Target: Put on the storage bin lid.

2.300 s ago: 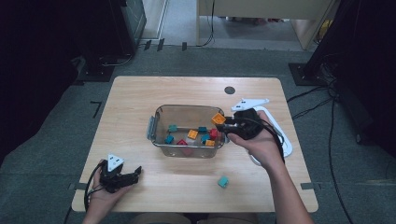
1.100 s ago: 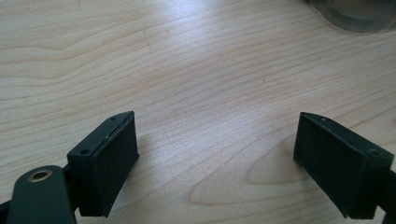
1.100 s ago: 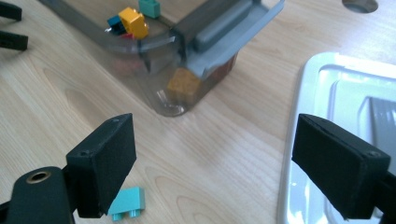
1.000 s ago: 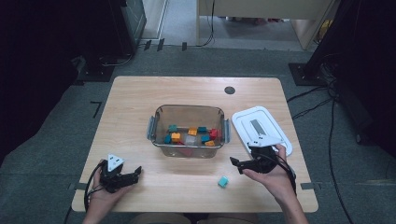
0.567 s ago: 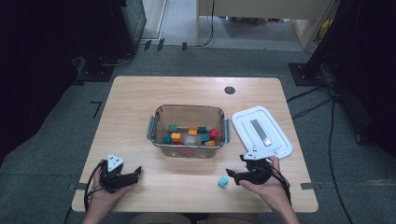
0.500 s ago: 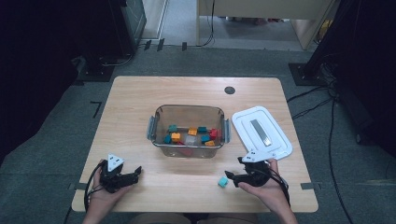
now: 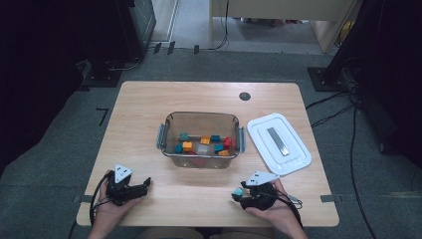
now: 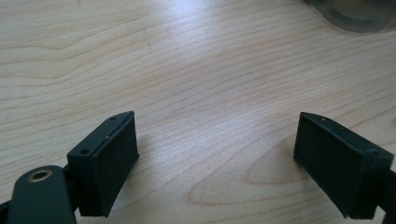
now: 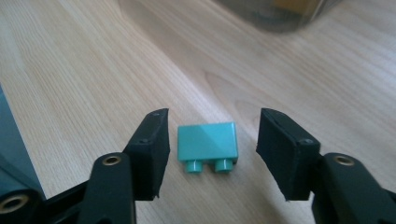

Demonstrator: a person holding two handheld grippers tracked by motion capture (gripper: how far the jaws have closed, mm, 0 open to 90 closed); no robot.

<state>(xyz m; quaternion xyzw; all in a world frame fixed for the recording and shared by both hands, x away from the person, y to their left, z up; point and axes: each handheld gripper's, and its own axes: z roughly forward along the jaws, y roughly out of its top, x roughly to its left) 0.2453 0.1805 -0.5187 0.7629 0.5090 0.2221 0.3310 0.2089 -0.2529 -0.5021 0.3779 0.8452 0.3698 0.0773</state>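
Near the front edge of the worktop (image 7: 149, 114), right of its middle, the teal brick (image 9: 208, 142) lies on its side with its two studs pointing toward the camera of the right gripper view. The right hand-held gripper (image 9: 212, 151) has its jaws on both sides of this brick; they have just been closing, but a small gap shows on each side, so the pads do not press yet. In the high view the right hand-held gripper (image 7: 244, 193) is low over the wood, with the brick (image 7: 239, 191) at its tip.

To do this step well, I think the jaws should meet the two short flat ends of the brick squarely. The brick sits a little nearer to the left pad, so it is better to centre the hand first; otherwise one pad will push the brick sideways before the other one arrives. The pads should go low enough to take the body and not only the upper edge, but without scraping the wood. Closing slowly helps, because such a light brick can easily turn or jump out.

The bin (image 7: 201, 119) with the other bricks stands further back, and the white lid (image 7: 298, 149) lies at its right side. The left hand-held gripper (image 8: 217, 161) rests wide apart over bare wood and holds nothing.
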